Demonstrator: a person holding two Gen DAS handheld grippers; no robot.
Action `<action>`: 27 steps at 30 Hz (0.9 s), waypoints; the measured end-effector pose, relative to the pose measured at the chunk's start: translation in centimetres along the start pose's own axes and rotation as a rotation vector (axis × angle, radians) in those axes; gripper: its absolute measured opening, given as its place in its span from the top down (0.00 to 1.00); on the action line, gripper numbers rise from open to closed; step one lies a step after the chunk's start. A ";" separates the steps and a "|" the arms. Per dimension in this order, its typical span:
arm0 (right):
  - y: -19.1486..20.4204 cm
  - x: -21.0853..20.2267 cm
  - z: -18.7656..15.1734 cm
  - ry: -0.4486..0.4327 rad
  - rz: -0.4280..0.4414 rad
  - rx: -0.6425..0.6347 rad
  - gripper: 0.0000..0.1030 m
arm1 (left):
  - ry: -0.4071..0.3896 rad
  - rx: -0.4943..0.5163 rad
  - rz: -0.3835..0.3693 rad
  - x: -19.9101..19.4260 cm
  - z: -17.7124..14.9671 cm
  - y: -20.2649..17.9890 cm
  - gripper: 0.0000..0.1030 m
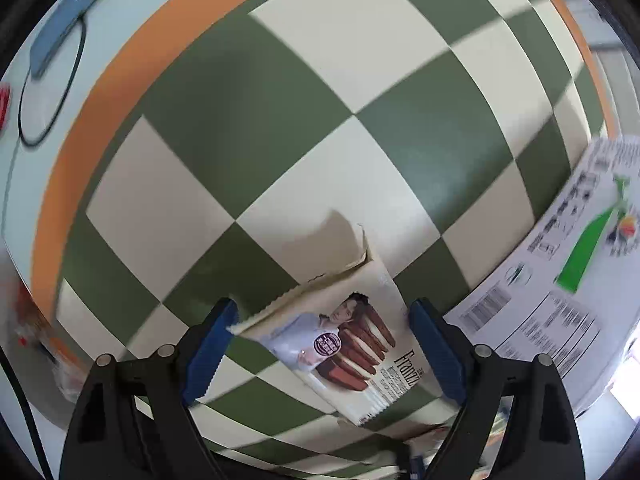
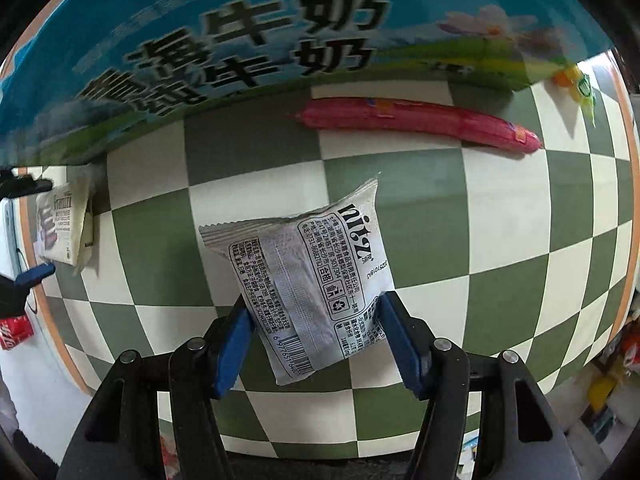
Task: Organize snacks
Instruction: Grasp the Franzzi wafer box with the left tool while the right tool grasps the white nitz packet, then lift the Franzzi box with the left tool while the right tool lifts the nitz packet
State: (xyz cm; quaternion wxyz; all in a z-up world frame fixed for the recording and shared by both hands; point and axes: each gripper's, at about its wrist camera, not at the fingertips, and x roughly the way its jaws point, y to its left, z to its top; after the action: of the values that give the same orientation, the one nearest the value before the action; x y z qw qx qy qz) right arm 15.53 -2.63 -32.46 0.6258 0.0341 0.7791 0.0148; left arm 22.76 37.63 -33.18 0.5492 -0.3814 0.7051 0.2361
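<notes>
My left gripper (image 1: 322, 344) is shut on a cream Franzzi biscuit packet (image 1: 340, 344) and holds it above the green and white checkered cloth (image 1: 248, 128). That packet also shows at the left of the right wrist view (image 2: 64, 228), between the left gripper's blue pads. My right gripper (image 2: 316, 332) is shut on a white snack packet (image 2: 312, 280), printed back side up, above the cloth. A long pink sausage-shaped packet (image 2: 420, 122) lies on the cloth beyond it.
A large milk carton box stands close ahead (image 2: 240, 40); its white side fills the right of the left wrist view (image 1: 560, 300). A small colourful snack (image 2: 576, 84) lies at the far right. A red can (image 2: 14, 330) sits off the cloth.
</notes>
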 end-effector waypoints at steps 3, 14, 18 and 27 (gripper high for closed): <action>2.7 0.2 -1.0 0.008 0.001 -0.013 0.36 | -0.009 0.116 0.072 0.1 -1.0 -0.7 0.14; 6.3 1.5 1.4 0.024 -0.073 -0.132 0.33 | -0.055 0.495 0.251 1.9 -7.0 -3.3 0.14; 7.6 2.1 0.9 0.033 -0.080 -0.168 0.33 | -0.055 0.537 0.239 1.5 -8.6 -3.3 0.14; 4.7 1.7 1.3 0.030 0.041 -0.080 0.18 | 0.004 0.386 0.097 -0.3 -9.7 -0.1 0.14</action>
State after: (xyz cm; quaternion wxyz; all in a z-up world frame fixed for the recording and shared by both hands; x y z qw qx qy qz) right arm 16.64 2.12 -34.06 0.6143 0.0249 0.7864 0.0592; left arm 17.07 30.37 -30.13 0.5986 -0.2349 0.7560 0.1220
